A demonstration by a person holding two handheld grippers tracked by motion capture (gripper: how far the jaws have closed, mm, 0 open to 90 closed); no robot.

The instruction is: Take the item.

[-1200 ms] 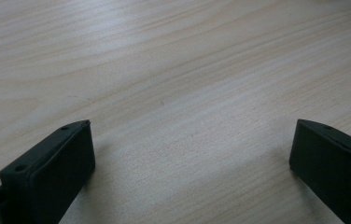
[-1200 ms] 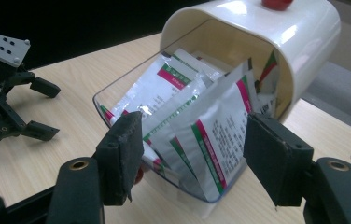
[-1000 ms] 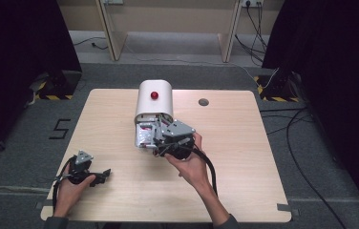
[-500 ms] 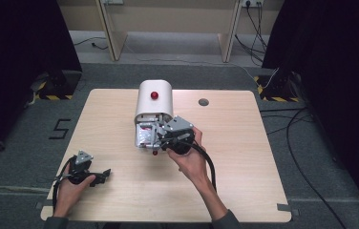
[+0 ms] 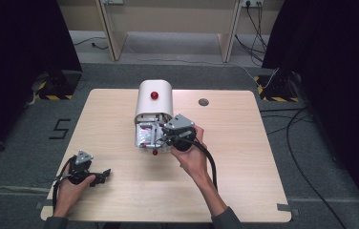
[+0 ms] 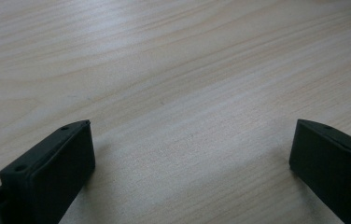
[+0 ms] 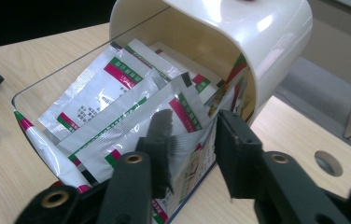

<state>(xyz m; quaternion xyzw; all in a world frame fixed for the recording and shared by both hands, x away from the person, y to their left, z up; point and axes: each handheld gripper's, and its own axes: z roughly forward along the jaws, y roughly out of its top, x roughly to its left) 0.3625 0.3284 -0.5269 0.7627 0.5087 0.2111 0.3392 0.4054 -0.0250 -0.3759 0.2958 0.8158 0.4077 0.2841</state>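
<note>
Tabletop carries my left gripper near its front left corner, jaws spread wide over bare wood, holding nothing. At centre lies the white box, its clear drawer full of sachets. My right gripper reaches into it, jaws partly open around one sachet's edge.
</note>
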